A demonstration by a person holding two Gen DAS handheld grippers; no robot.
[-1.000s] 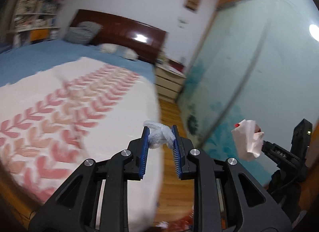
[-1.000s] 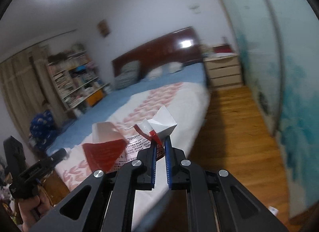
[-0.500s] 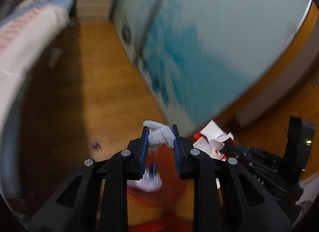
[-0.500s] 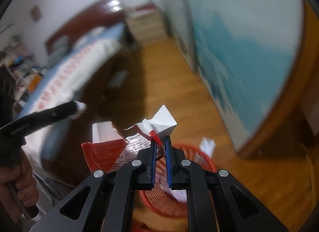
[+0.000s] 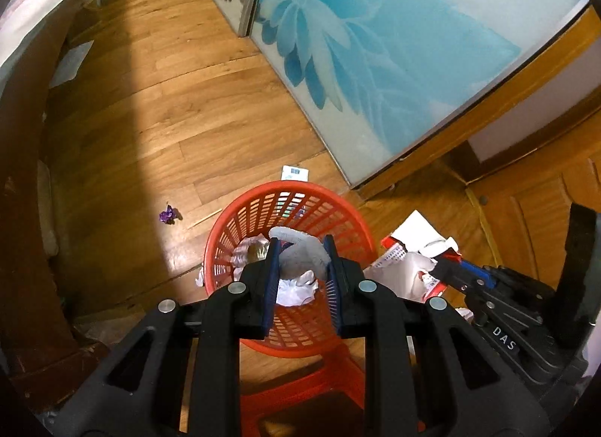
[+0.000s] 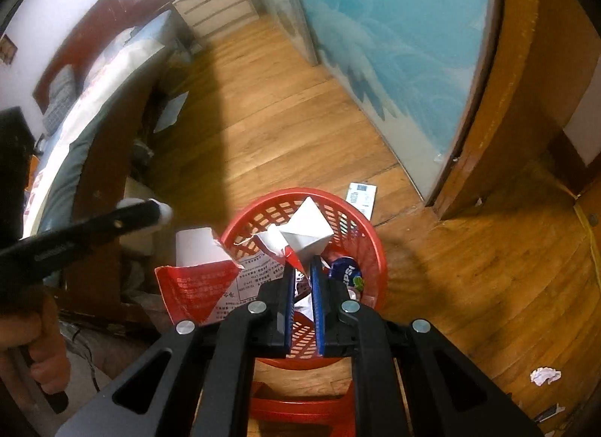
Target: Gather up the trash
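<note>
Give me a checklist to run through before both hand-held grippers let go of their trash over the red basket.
1. Left hand-held gripper grips the white wad: ok.
2. Wad hangs over the red basket: ok.
3. Right hand-held gripper shut on the torn red-and-white wrapper: ok.
4. Whole wrapper over the basket: not ok, its left part hangs outside the rim.
5. Room in the basket: ok.
6. Floor free of litter: not ok, purple scrap remains.

Home bedroom, seemingly: bed, dresser, wooden floor.
</note>
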